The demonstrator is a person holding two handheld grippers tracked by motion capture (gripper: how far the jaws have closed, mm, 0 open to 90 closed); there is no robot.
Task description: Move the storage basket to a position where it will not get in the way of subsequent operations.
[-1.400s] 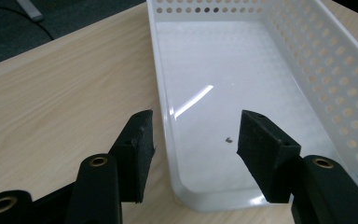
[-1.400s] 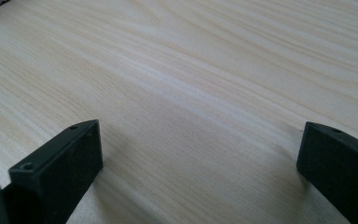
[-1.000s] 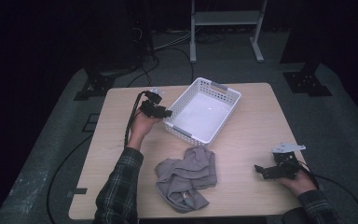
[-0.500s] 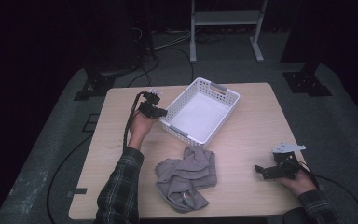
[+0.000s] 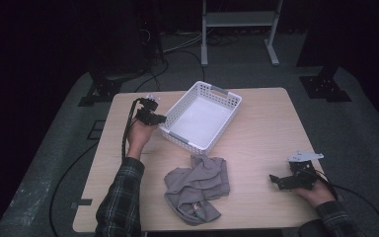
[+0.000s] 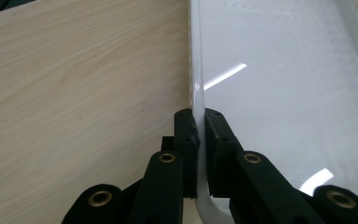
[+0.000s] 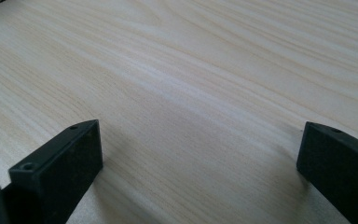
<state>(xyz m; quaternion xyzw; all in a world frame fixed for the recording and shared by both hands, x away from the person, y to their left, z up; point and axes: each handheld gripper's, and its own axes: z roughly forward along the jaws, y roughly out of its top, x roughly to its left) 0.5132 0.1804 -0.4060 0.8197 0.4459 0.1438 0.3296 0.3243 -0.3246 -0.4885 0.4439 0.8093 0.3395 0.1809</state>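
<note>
Fingers, left: both pads pinch the near rim of the white basket, one outside the wall and one inside; the jaws have just been closing onto that rim.
Fingers, right: black pads stand spread wide with bare wood between them, pinching nothing.
Left gripper: at the basket's left corner on the high view, held in a hand that comes in over the table.
Right gripper: low over the table near its right front edge, well apart from basket and cloth.
Basket: empty, standing askew on the rear half of the table, its floor bare in the left gripper view.
Grey cloth: crumpled in a heap on the front half of the table, just in front of the basket's near corner, untouched by either gripper.
Done so far: judged from this layout, only the hold on the basket rim is secured.
Left to do: probably drawing or steadying the basket, then picking up the cloth and placing it inside; none of that has begun.
Stage: early.
</note>
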